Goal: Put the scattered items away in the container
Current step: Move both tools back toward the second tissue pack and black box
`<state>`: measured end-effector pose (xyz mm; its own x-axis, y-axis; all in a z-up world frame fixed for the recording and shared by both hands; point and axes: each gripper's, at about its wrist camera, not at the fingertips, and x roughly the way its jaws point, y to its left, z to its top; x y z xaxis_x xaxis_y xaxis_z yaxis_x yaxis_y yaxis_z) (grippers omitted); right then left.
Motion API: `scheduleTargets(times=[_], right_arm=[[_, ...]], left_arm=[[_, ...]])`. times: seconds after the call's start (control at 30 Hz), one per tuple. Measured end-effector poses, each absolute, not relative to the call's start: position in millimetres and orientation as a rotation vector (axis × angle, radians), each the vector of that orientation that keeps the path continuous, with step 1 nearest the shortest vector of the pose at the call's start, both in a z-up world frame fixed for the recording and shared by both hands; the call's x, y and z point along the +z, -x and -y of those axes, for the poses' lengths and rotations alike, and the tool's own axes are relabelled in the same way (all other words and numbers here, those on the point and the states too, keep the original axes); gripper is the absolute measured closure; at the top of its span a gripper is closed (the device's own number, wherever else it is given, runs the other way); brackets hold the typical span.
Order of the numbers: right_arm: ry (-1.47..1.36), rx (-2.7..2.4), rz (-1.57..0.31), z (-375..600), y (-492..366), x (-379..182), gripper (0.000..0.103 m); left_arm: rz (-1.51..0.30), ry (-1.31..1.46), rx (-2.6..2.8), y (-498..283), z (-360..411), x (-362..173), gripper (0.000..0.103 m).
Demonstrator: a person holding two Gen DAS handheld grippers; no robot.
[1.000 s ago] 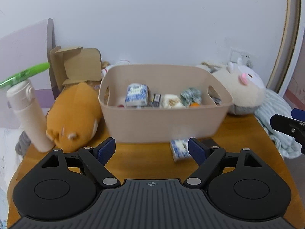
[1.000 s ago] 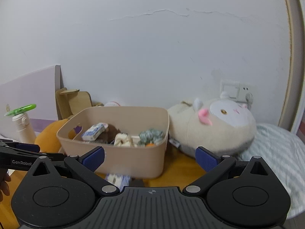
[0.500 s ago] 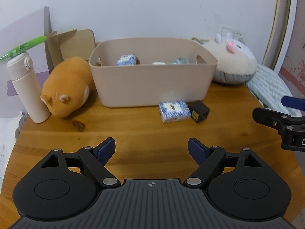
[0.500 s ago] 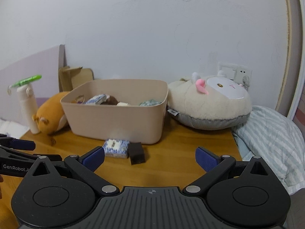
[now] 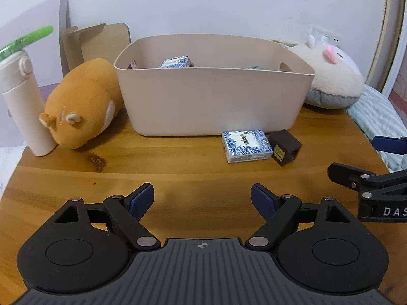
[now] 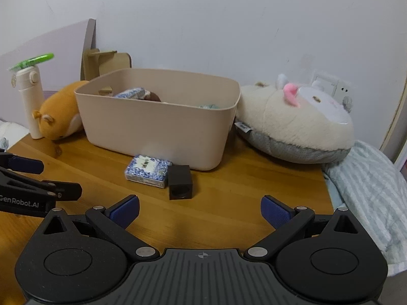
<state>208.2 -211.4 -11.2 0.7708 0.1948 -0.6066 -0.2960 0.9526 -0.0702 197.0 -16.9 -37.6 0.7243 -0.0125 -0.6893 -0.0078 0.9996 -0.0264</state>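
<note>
A beige plastic bin (image 5: 213,101) stands at the back of the wooden table (image 5: 152,172) and holds several small packets; it also shows in the right wrist view (image 6: 157,124). In front of it lie a blue-and-white patterned box (image 5: 245,145) (image 6: 148,170) and a small black cube (image 5: 285,147) (image 6: 180,181), touching each other. My left gripper (image 5: 202,198) is open and empty, low over the table, well short of the box. My right gripper (image 6: 199,211) is open and empty, just short of the cube.
An orange hamster plush (image 5: 81,104) and a white bottle with a green fan (image 5: 23,106) stand left of the bin. A large cream plush (image 6: 297,124) lies to its right, beside a striped blanket (image 6: 368,190). Cardboard (image 5: 96,43) leans on the wall.
Both grippers have drawn back from the bin and dropped lower toward the table. The box and cube in front of the bin have come fully into view. Both stay open.
</note>
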Motion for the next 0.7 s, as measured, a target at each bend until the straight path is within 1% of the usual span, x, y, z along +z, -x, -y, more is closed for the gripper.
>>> scheduleTargets(times=[0.3, 0.53, 0.7], right_arm=[[0.171, 0.302, -0.71, 206, -263, -43, 0.0], [0.222, 0.298, -0.745, 189, -289, -60, 0.0], [0.207, 0.266, -0.754, 191, -304, -68, 0.001]], left_arm=[[-0.777, 0.036, -0.014, -232, 10, -57, 0.018], [-0.793, 0.004, -0.015, -248, 8, -69, 0.018], [-0.784, -0.01, -0.027, -256, 14, -76, 0.018]])
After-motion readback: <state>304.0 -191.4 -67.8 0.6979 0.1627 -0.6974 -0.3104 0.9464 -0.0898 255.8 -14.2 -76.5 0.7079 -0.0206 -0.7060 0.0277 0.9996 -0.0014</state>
